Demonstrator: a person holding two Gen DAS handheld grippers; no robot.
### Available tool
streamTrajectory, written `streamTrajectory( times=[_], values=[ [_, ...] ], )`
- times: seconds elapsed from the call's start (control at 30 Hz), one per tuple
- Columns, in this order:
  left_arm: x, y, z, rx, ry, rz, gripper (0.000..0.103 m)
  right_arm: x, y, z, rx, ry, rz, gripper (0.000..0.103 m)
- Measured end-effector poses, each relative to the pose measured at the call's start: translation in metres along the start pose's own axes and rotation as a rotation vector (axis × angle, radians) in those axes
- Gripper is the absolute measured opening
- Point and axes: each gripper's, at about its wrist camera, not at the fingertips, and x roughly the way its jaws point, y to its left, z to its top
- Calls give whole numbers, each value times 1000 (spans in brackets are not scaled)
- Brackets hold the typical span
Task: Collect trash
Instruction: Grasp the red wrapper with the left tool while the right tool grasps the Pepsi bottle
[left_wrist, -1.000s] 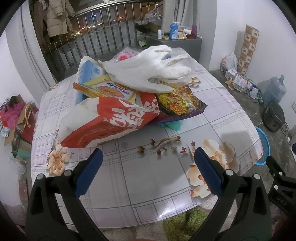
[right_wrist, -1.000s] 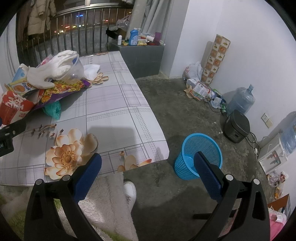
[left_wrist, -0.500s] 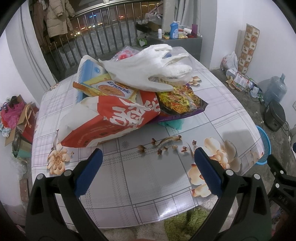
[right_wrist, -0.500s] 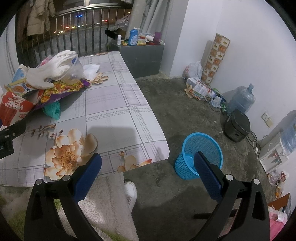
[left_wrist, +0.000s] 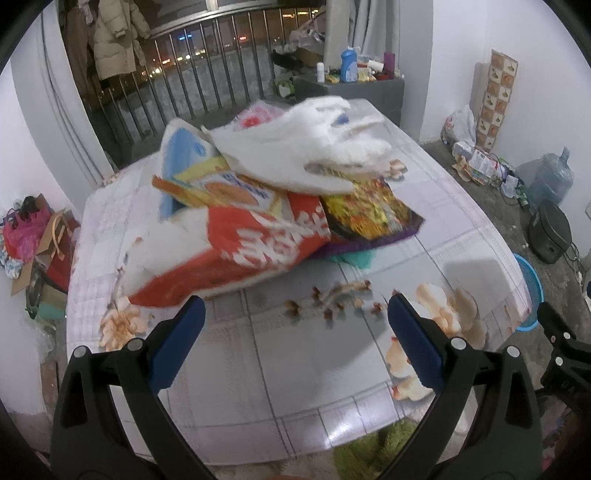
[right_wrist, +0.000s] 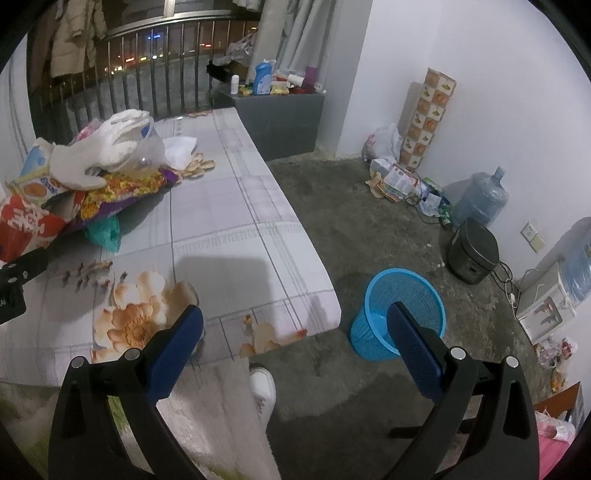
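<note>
**A loose heap that could slide apart**

Both tongs, left gripper (left_wrist: 293, 317) and right gripper (right_wrist: 295, 321), gape empty. The trash pile (left_wrist: 258, 206) fills the upper middle of the left view; the blue basket (right_wrist: 399, 310) sits lower right. Tugging the red bag (left_wrist: 236, 254) may topple the white glove (left_wrist: 306, 151).

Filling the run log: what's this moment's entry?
left gripper: open, facing trash pile | right gripper: open, empty | blue basket: on floor
</note>
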Motion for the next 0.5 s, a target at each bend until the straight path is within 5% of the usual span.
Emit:
streamTrajectory(
  times=[0.5],
  values=[
    [-32, 43, 56, 31, -160, -120, 95, -6, 32, 58, 55, -129, 70, 97]
  ],
)
